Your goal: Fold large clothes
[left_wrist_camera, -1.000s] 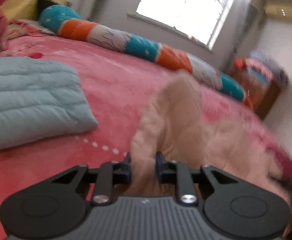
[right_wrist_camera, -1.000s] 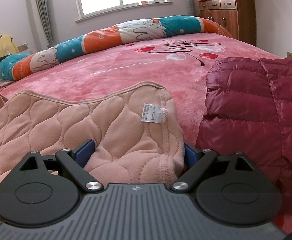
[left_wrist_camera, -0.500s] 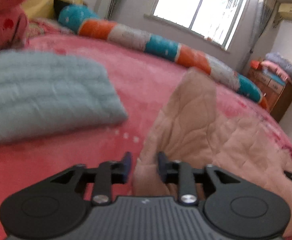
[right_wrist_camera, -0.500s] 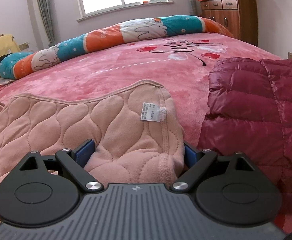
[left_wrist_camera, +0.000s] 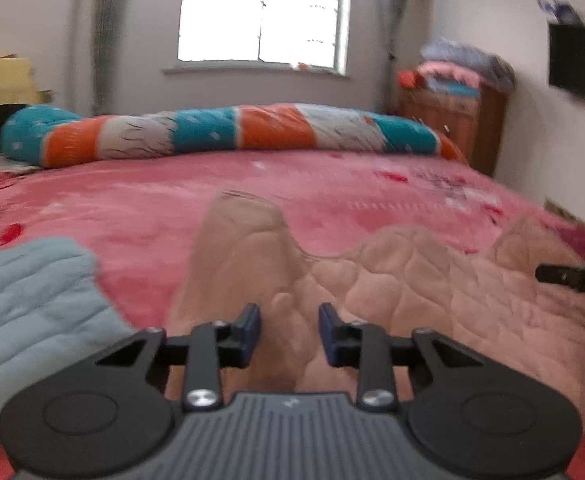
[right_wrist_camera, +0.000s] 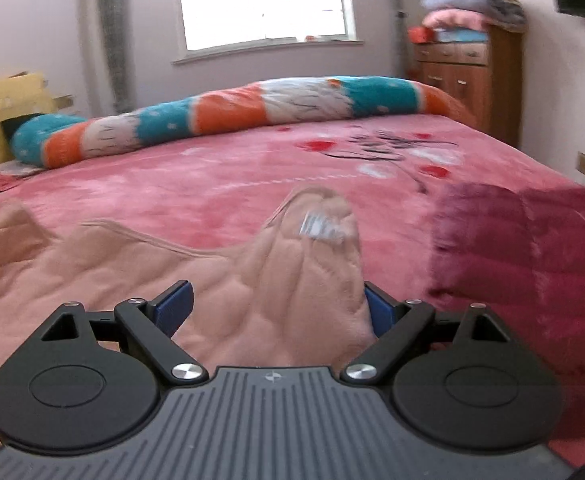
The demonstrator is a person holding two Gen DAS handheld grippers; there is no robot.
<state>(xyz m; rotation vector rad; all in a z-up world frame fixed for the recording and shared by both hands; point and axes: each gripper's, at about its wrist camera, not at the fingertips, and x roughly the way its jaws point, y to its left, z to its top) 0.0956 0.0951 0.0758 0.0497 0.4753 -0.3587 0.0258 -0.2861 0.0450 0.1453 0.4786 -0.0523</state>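
With both corners lifted, the left gripper (left_wrist_camera: 288, 330) clamped the pink quilted garment (left_wrist_camera: 432, 280) loosely while the right gripper (right_wrist_camera: 278, 304) pinched its labelled corner at lower centre, ready to fold.

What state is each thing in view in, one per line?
pink quilted garment: spread on bed, two corners lifted.
left gripper: jaws just opened slightly, garment fabric pinched between.
right gripper: clamped on bunched garment.
blue jacket: lying flat.
maroon jacket: lying on bed.
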